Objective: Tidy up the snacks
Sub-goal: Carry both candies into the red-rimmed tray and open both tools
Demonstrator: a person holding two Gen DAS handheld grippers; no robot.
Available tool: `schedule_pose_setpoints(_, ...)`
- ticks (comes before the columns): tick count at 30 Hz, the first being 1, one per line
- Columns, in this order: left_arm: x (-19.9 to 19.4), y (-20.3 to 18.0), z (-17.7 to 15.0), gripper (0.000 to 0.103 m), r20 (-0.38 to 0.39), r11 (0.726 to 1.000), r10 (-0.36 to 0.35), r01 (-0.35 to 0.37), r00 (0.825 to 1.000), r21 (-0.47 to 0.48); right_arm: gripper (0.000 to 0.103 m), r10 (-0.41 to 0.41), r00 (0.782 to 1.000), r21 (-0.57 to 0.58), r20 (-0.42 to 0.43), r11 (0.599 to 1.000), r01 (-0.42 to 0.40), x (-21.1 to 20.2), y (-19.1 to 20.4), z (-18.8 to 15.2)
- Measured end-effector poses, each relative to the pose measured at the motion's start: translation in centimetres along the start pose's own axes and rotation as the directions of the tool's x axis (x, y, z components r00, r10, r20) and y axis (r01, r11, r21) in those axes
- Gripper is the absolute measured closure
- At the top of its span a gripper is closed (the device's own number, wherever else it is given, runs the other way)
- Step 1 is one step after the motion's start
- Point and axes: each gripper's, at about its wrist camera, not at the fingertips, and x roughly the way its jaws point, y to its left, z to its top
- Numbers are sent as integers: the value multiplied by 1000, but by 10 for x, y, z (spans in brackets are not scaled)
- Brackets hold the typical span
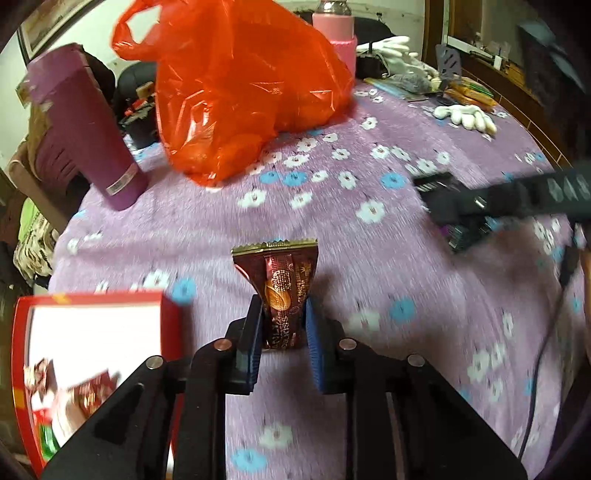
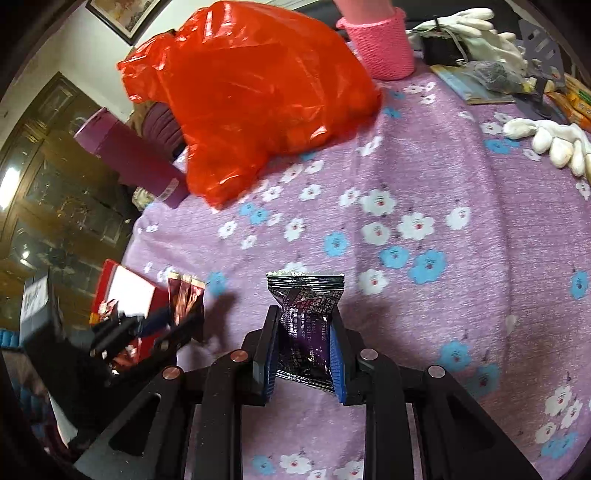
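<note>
My left gripper (image 1: 282,314) is shut on a dark red snack packet (image 1: 280,280), held above the purple flowered cloth. A red box (image 1: 92,354) with a white inside and several snack packets in it lies just left of it. My right gripper (image 2: 304,336) is shut on a black and purple snack packet (image 2: 308,314). In the right wrist view the left gripper (image 2: 177,317) with its red packet (image 2: 186,297) is beside the red box (image 2: 127,291). In the left wrist view the right gripper (image 1: 458,221) shows blurred at the right.
An orange plastic bag (image 1: 240,85) sits at the back of the table. A purple tube (image 1: 81,129) stands to its left, a pink flask (image 1: 336,33) behind it. White gloves (image 1: 465,116) and small clutter lie at the back right. The table edge (image 1: 62,236) runs along the left.
</note>
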Motion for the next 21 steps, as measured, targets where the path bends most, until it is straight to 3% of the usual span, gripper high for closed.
schedule_pose_setpoints(4, -12, 11, -17, 87, 21, 995, -42, 43, 999, -91, 79, 19, 1000, -49, -5, 999, -19, 1, 19, -5)
schedule_pose_setpoints(9, -27, 17, -29, 87, 53, 990, -67, 73, 996, -117, 79, 54, 999, -78, -4, 996, -54, -1, 34, -9)
schedule_pose_setpoints(11, -27, 18, -31, 87, 56, 991, -39, 46, 998, -124, 79, 51, 999, -90, -3, 995, -51, -1, 38, -10)
schedule_pose_setpoints(14, -30, 23, -31, 87, 65, 985, -61, 70, 996, -157, 79, 59, 998, -101, -16, 993, -60, 2, 44, -12)
schedule_pose_setpoints(17, -46, 28, -36, 87, 100, 984, -47, 63, 994, -168, 79, 102, 995, -106, -20, 989, -104, 0, 52, -14)
schedule_pose_setpoints(21, -78, 48, -52, 87, 152, 979, 1, 30, 988, -199, 79, 182, 983, -179, -24, 967, -183, 0, 92, -27)
